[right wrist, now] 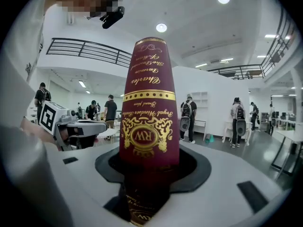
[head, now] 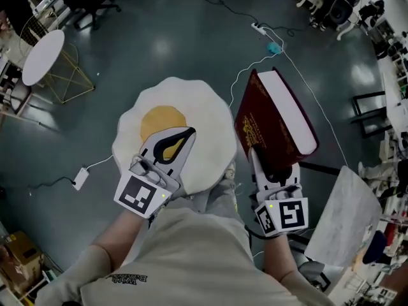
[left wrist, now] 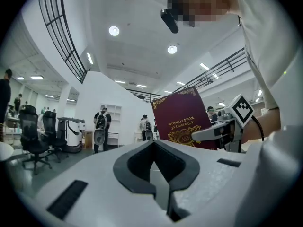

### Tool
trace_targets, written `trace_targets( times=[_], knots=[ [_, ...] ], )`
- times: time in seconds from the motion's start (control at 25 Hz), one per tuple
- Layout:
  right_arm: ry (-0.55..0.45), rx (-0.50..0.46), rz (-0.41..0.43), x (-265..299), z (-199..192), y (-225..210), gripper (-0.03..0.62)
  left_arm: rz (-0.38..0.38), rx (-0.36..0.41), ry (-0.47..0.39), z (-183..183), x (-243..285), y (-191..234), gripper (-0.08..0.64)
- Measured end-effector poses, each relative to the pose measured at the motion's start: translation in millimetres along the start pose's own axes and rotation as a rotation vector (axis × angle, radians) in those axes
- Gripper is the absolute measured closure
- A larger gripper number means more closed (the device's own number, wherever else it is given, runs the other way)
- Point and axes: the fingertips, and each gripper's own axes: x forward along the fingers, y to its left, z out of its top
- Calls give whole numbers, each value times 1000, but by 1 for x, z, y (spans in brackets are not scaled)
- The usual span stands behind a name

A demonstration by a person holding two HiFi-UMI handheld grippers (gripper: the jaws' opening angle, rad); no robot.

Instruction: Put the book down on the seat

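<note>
A thick maroon book (head: 274,116) with gold lettering stands upright in my right gripper (head: 275,171), whose jaws are shut on its lower end. In the right gripper view the book's spine (right wrist: 149,103) rises from between the jaws of my right gripper (right wrist: 149,174). The seat (head: 207,126) is a round cushion shaped like a fried egg, directly left of the book and lower down. My left gripper (head: 190,132) hovers over the yolk with its jaws shut and nothing between them. From the left gripper view, the book (left wrist: 182,122) shows beyond my left gripper (left wrist: 154,145).
A white round side table (head: 43,56) on gold wire legs stands at the far left. Cables and a power strip (head: 258,27) lie on the floor behind the seat, an adapter (head: 81,178) to its left. A marble-look tabletop (head: 347,215) is at the right. People stand in the distance.
</note>
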Motion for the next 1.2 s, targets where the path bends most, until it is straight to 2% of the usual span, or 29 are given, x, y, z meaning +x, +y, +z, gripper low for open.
trace_targets(
  times=[0.32,0.48,0.64,0.8,1.0,1.2],
  knots=[
    [-17,-7,252,42,-8,-26,383,240,41,21,-13,15,-1,557],
    [-1,-36,376,85,-2,-25,383,359,29,26,-15,24,24,557],
    [3,-54,439,99,-1,-34,383,472,48,-13,-11,23,21,557],
    [8,-66,505,110,-8,-39,383,545,55,1,-20,20,16,557],
    [81,-111,549,144,-22,-30,383,678,48,0,-41,7,35,557],
    [133,-117,617,170,-45,-22,383,725,46,-4,-66,16,48,557]
  ],
)
